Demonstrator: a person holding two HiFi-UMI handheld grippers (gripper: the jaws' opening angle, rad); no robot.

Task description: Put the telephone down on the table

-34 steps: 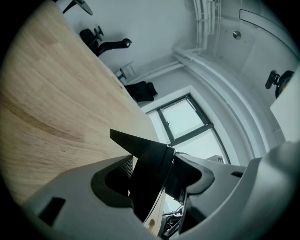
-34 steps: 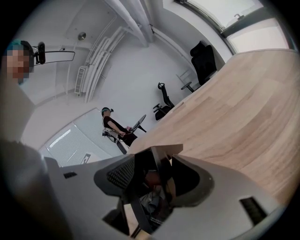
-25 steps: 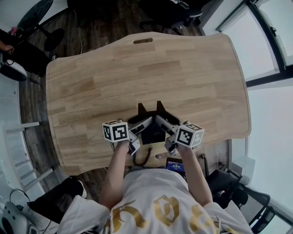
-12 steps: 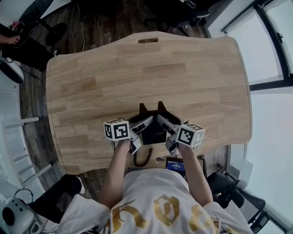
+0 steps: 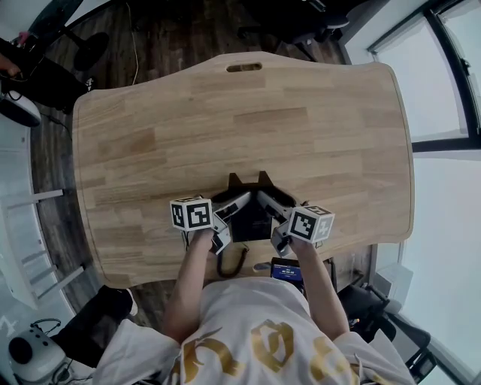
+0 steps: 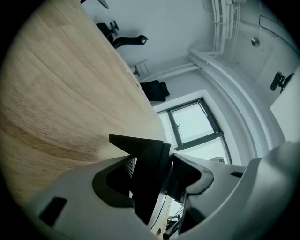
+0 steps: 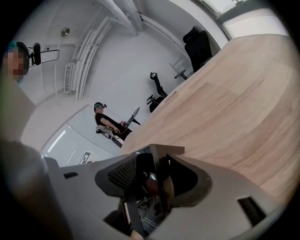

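Note:
A black desk telephone [image 5: 252, 216] hangs low over the near edge of the wooden table [image 5: 248, 120], held between both grippers. Its coiled cord [image 5: 229, 260] dangles toward me. My left gripper [image 5: 234, 204] is shut on the telephone's left side. In the left gripper view the black edge [image 6: 146, 180] sits between the jaws of the left gripper [image 6: 157, 176]. My right gripper [image 5: 264, 201] grips the right side and its jaws are closing. In the right gripper view the thin dark panel [image 7: 158, 174] stands between the jaws of the right gripper [image 7: 149, 180].
A small device with a lit blue screen [image 5: 286, 271] lies by my lap at the table's edge. The table has a slot [image 5: 244, 68] at its far side, with dark office chairs [image 5: 282, 19] beyond. A seated person [image 7: 104, 123] is off the far left end.
Both grippers and the telephone have sunk a little toward the tabletop. The grip on either side looks the same.

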